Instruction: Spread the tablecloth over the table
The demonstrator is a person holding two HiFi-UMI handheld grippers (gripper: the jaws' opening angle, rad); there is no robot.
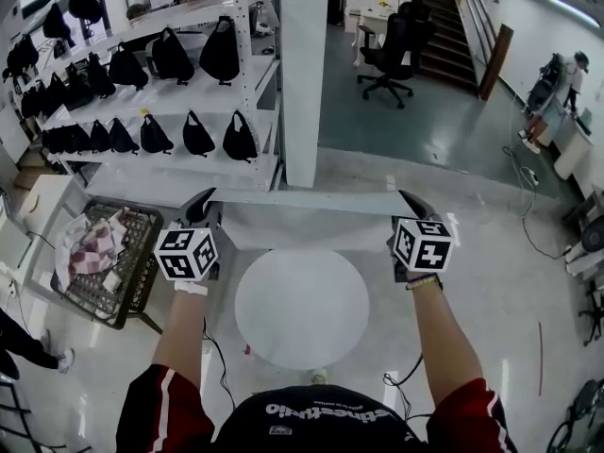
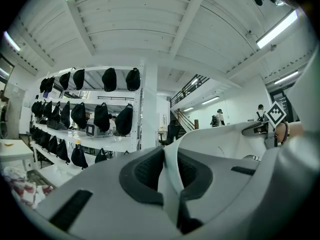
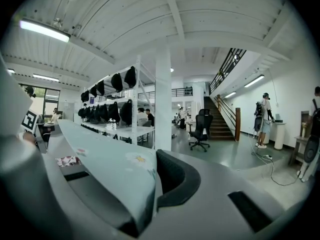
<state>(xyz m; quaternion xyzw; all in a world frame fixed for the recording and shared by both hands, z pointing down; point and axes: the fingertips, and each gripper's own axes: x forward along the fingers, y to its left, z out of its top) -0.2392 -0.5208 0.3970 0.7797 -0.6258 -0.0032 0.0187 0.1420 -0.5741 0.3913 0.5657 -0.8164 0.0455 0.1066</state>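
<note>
A pale grey tablecloth with small flower prints is stretched taut between my two grippers, its edge hanging a little below them. Below it stands the round white table, bare. My left gripper is shut on the cloth's left corner; in the left gripper view the tablecloth is pinched between the dark pads. My right gripper is shut on the right corner, and in the right gripper view the tablecloth runs leftward from the pad. Both grippers are beyond the table's far edge.
White shelves with several black bags stand at the back left, beside a white pillar. A wire basket holding checked cloth sits left of the table. An office chair, stairs and a person are farther back.
</note>
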